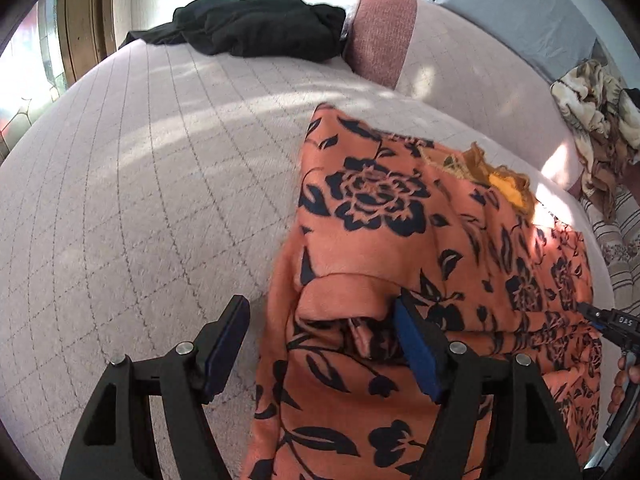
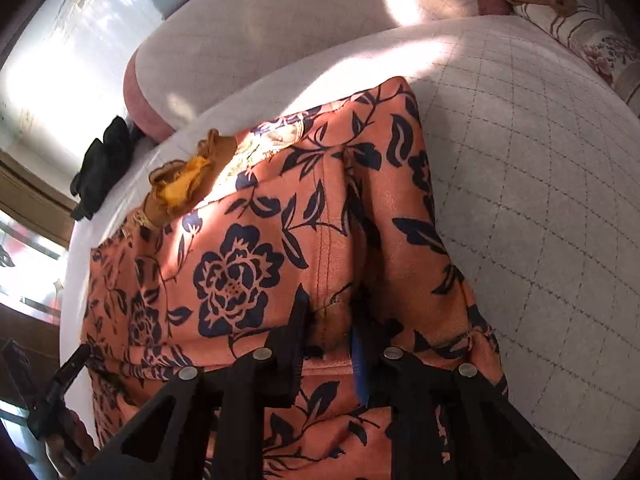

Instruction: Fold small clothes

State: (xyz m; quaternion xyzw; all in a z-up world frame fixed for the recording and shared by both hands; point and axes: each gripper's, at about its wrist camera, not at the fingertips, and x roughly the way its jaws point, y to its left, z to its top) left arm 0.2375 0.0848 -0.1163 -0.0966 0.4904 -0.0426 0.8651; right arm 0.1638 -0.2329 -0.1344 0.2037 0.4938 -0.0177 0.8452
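Yellow cloth [image 2: 180,190] half under floral garment [image 2: 256,248]

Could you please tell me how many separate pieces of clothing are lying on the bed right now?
2: an orange flowered garment near the claws, and a black garment at the far end beside the pink cushion. More may be hidden outside the view.

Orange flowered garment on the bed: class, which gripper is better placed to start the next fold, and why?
Probably the right gripper: its jaws are pinched on a ridge of the orange flowered garment. The left gripper stands open, one finger on the cloth, the other over the bed cover, gripping nothing.
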